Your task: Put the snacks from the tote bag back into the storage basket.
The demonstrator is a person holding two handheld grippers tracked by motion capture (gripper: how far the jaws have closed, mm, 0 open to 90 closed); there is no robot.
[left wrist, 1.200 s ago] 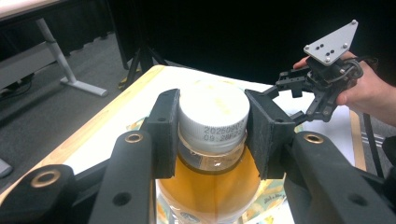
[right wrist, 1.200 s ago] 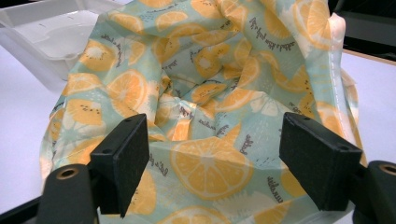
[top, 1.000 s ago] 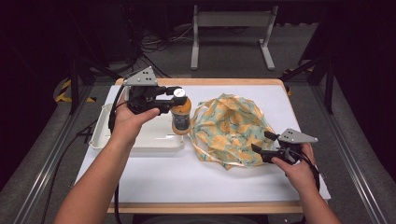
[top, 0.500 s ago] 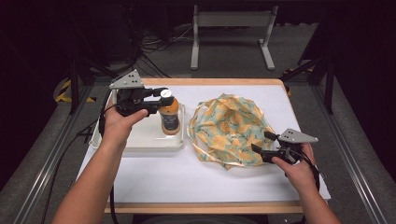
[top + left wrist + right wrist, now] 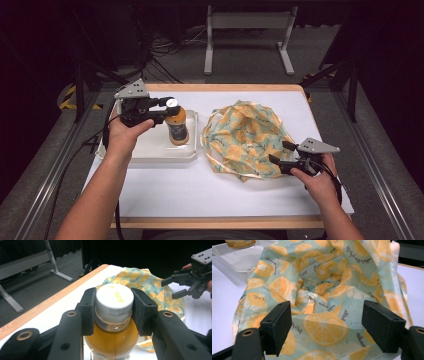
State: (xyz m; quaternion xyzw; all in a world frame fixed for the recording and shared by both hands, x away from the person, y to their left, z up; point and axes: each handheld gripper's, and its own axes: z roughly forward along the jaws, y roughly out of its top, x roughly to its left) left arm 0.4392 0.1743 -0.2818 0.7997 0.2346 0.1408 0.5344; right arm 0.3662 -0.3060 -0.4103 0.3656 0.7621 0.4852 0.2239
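A bottle [image 5: 177, 128] of orange liquid with a white cap [image 5: 114, 300] is upright over the right part of a white tray [image 5: 145, 152]. My left gripper [image 5: 172, 106] is shut on its cap and neck, with one pad on each side [image 5: 114, 298]. Whether the base rests on the tray I cannot tell. A crumpled bag [image 5: 245, 132] printed with orange slices lies right of the tray. My right gripper [image 5: 278, 153] stands open at the bag's near right edge. Its pads [image 5: 278, 325] are wide apart over the fabric [image 5: 324, 290] and do not press it.
The white-covered table [image 5: 200, 195] has a wooden rim. Cables trail off the left side. A metal stand's feet [image 5: 245, 45] are on the floor behind the table. The tray's corner [image 5: 237, 260] lies just beyond the bag in the right gripper view.
My left gripper has carried the bottle leftwards and down, from beside the bag to the tray's right part. The right gripper has stayed put.
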